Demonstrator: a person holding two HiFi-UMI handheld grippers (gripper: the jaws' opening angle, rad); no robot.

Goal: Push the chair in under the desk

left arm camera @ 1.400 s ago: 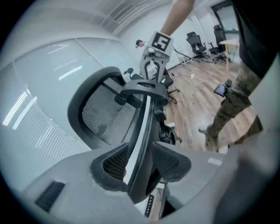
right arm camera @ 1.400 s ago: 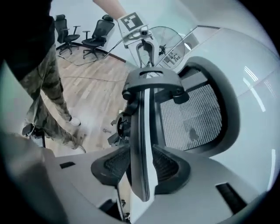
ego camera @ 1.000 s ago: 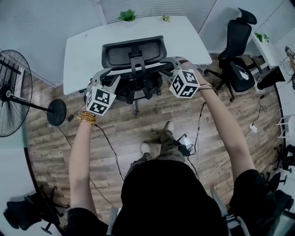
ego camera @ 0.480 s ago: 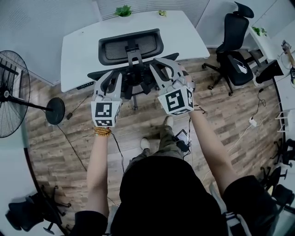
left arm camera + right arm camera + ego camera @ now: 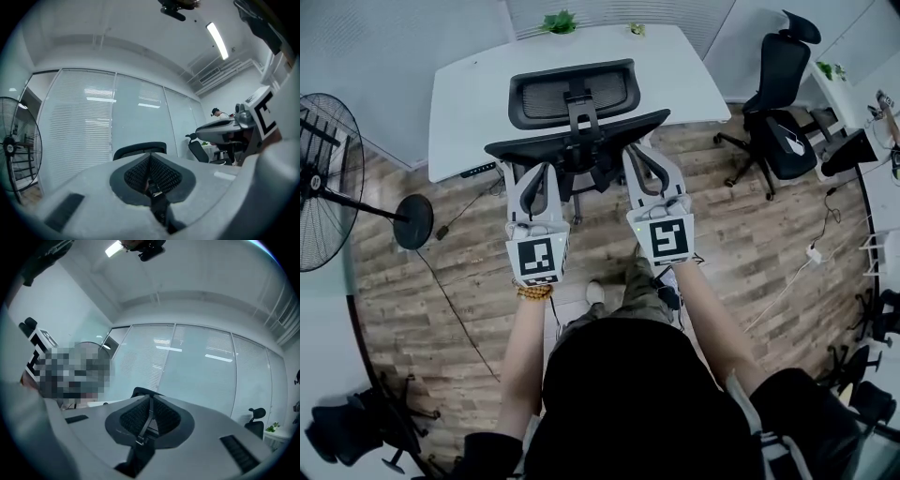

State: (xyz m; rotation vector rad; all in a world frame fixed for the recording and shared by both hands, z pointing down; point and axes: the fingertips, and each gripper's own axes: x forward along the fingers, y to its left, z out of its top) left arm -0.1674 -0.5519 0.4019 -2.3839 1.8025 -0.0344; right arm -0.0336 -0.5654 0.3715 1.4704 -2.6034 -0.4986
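1. Chair [image 5: 572, 117] looks home. The seat is tucked under the desk [image 5: 469, 89], the backrest stands at the desk's near edge, and the headrest reaches over the top.
2. Left gripper [image 5: 541, 171] and right gripper [image 5: 637, 152]: both sets of jaws have just been closing and now sit pressed together. Nothing is between them, so both are empty.
3. Both grippers point level at the chair's back, on the side away from the desk. Their tips are near the chair's rear, probably not touching, but the head view is too steep to be sure.
4. Risk: nothing holds the chair, so if it runs on casters it could roll back out from the desk.
5. Risk: another shove could jam the armrests [image 5: 656, 120] or the backrest against the desk's near edge and nudge the desk.
6. Risk: the closed tips are narrow, so pushing on the mesh back could make them slip sideways or dig in. That would twist the chair off square to the desk.
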